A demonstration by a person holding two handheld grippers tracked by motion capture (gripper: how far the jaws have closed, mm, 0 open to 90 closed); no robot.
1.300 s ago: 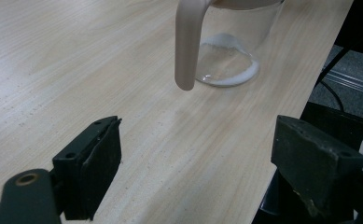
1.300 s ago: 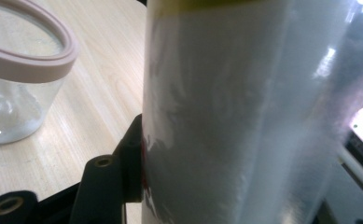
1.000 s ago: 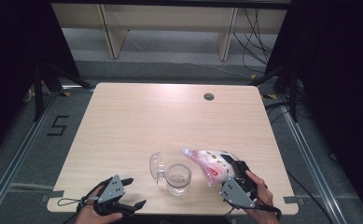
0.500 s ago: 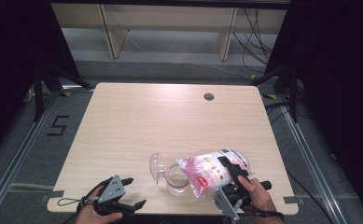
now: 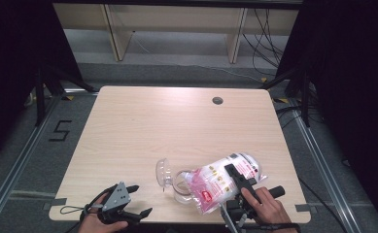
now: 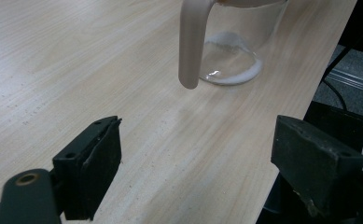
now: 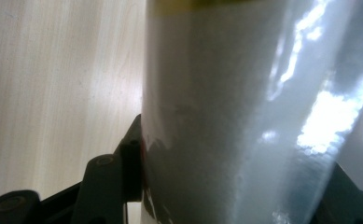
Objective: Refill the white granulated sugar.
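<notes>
A clear glass jug (image 5: 180, 187) with a pale handle (image 6: 191, 42) stands near the table's front edge, its hinged lid (image 5: 163, 172) swung open to the left. A thin layer of white grains lies on its bottom (image 6: 233, 74). My right gripper (image 5: 232, 177) is shut on a plastic bag of white grains (image 5: 215, 182) with red print, tilted with its lower end over the jug's mouth. Up close the bag (image 7: 244, 116) sits between the black fingers (image 7: 132, 158). My left gripper (image 5: 139, 200) rests open at the front left, jaws wide apart (image 6: 207, 163), pointing at the jug.
The wooden table (image 5: 177, 126) has a round cable hole (image 5: 217, 100) at the back right. Its front edge runs just under both hands. Shelving and cables stand behind the table, and a taped mark (image 5: 60, 131) is on the floor at the left.
The right gripper has swung the bag left and turned it, from lying to the right of the jug to tilting over the jug's mouth. The left gripper has stayed where it was.
</notes>
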